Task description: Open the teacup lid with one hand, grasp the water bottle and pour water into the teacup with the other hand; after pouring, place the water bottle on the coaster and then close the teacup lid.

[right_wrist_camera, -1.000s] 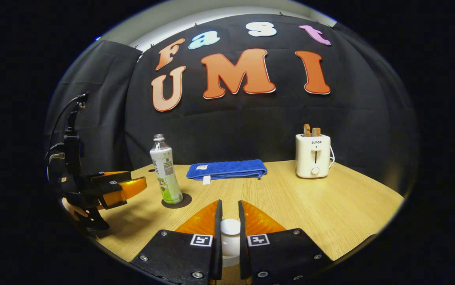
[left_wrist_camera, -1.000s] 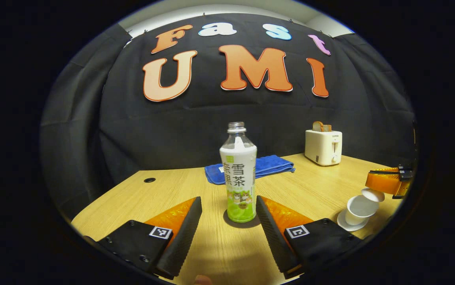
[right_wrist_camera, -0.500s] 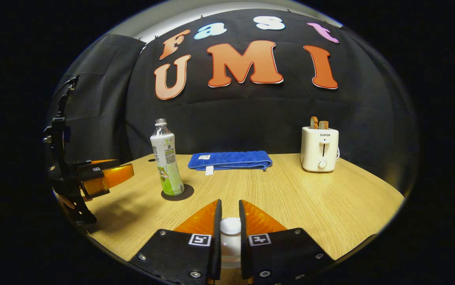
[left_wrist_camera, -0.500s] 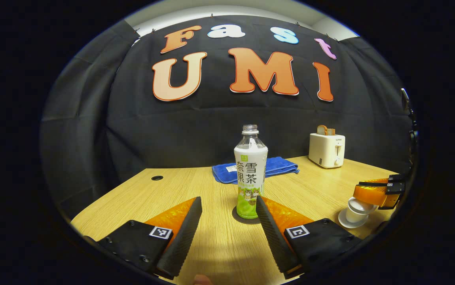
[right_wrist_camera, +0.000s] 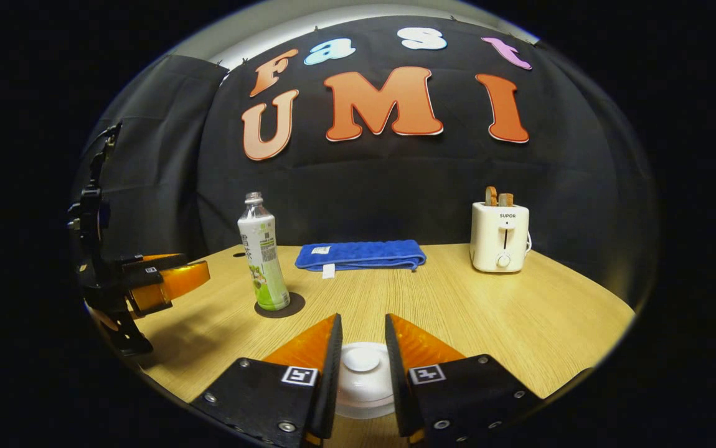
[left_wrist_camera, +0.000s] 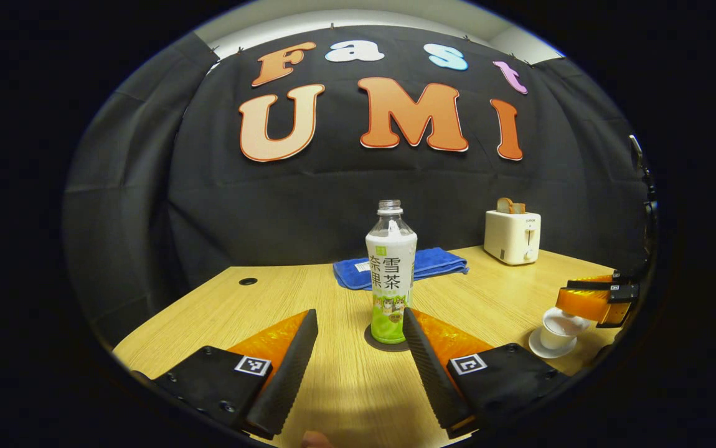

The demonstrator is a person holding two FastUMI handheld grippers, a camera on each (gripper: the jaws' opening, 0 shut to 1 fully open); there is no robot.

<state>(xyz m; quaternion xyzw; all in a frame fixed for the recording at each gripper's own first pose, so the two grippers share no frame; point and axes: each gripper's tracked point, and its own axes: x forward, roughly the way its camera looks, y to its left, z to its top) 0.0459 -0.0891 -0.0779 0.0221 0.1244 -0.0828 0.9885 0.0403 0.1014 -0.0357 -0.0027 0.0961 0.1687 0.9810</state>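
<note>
Recording booth — black cloth wall (right_wrist_camera: 395,186), wooden table (right_wrist_camera: 520,323), toaster (right_wrist_camera: 499,236).

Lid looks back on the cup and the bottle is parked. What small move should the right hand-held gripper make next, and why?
Probably lift the right hand-held gripper straight up and away. Its fingers stand apart on either side of the lid knob, no longer pressing it, and the lid appears to sit on the teacup. The water bottle already stands on the coaster, so only the retreat seems left.
</note>
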